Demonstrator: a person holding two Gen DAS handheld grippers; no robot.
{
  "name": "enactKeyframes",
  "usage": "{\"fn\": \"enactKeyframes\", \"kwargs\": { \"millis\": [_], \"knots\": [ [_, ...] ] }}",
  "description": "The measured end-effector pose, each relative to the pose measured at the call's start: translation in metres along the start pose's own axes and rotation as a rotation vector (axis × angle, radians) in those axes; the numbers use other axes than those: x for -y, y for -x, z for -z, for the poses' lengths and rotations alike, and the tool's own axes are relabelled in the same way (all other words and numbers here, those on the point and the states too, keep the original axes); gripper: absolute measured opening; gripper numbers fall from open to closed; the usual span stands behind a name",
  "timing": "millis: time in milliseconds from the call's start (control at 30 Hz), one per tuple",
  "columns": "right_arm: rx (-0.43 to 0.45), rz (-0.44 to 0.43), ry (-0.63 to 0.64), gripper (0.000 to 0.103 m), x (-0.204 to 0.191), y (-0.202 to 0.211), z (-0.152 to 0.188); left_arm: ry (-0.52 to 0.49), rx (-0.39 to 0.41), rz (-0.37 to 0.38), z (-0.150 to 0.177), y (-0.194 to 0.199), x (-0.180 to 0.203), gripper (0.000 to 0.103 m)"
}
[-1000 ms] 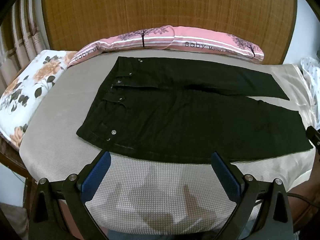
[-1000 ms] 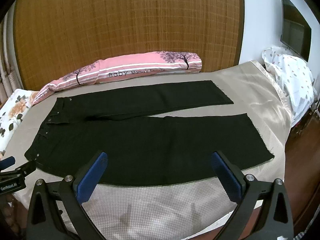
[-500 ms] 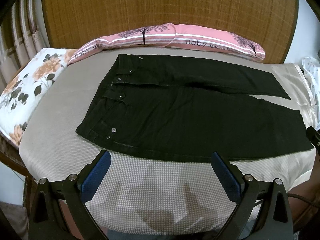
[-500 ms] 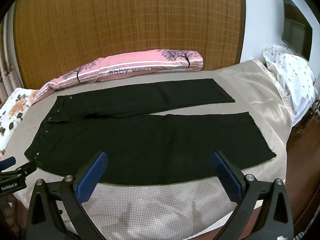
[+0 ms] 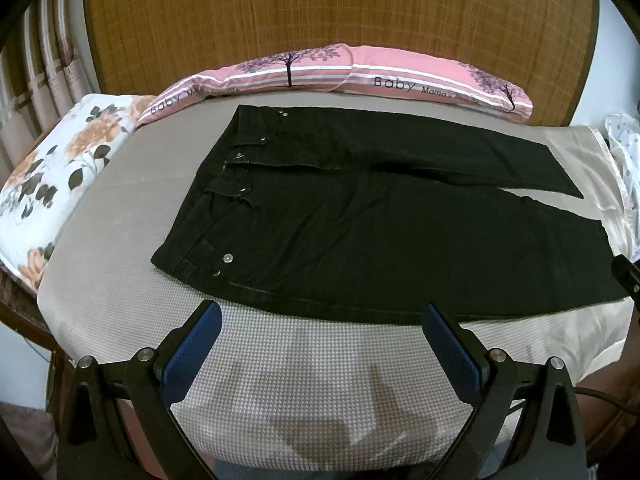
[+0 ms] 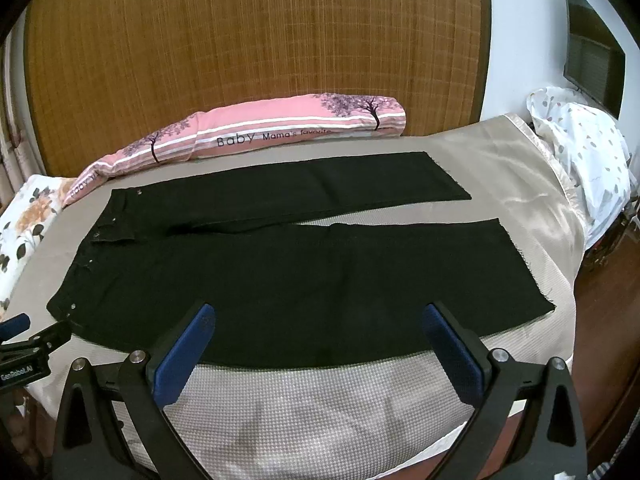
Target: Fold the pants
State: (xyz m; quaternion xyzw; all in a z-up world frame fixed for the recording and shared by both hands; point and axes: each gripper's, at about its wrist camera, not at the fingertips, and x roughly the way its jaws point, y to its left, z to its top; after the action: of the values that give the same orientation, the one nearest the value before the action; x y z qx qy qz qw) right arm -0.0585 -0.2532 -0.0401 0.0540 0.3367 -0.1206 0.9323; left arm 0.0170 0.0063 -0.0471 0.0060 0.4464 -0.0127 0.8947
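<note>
Both hand-held grippers, left gripper and right gripper, hang spread wide and empty at bottom centre. Black jeans lie flat and unfolded across mid-frame on the bed cover. Likely next: pinch the near leg's edge; bare cover below gives room.

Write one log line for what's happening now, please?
step: pre-grasp | pants: flat, unfolded on bed | left gripper: open, empty | right gripper: open, empty
</note>
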Motion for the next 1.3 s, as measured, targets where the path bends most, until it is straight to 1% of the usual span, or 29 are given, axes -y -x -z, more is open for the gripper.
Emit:
{"fn": "enactKeyframes", "kwargs": {
  "millis": [600,700,800,933,967,1067,1233,1300],
  "knots": [
    [-0.003,-0.004,-0.001,0.103,0.000,-0.002,-0.001,0.002,-0.001,0.005,-0.001,-0.003,-0.002,0.100],
    [-0.004,-0.029,-0.012,0.103,0.001,-0.004,-0.004,0.022,-0.004,0.020,-0.006,-0.009,-0.010,0.100],
    [-0.018,-0.050,-0.021,0.103,0.002,-0.011,-0.011,0.049,-0.010,0.027,-0.019,-0.015,-0.023,0.100],
    [-0.031,-0.051,-0.004,0.103,-0.002,-0.023,-0.026,0.084,-0.008,0.031,-0.042,-0.026,-0.049,0.100],
    [-0.033,-0.062,-0.004,0.103,-0.003,-0.027,-0.031,0.089,-0.005,0.030,-0.050,-0.029,-0.055,0.100],
    [-0.046,-0.094,-0.010,0.103,-0.007,-0.040,-0.046,0.107,0.003,0.038,-0.073,-0.042,-0.078,0.100],
    [-0.067,-0.129,0.003,0.103,-0.026,-0.070,-0.070,0.159,-0.007,0.074,-0.121,-0.074,-0.117,0.099],
    [-0.078,-0.136,0.011,0.103,-0.037,-0.085,-0.081,0.177,-0.006,0.094,-0.143,-0.090,-0.133,0.097]
  ]
}}
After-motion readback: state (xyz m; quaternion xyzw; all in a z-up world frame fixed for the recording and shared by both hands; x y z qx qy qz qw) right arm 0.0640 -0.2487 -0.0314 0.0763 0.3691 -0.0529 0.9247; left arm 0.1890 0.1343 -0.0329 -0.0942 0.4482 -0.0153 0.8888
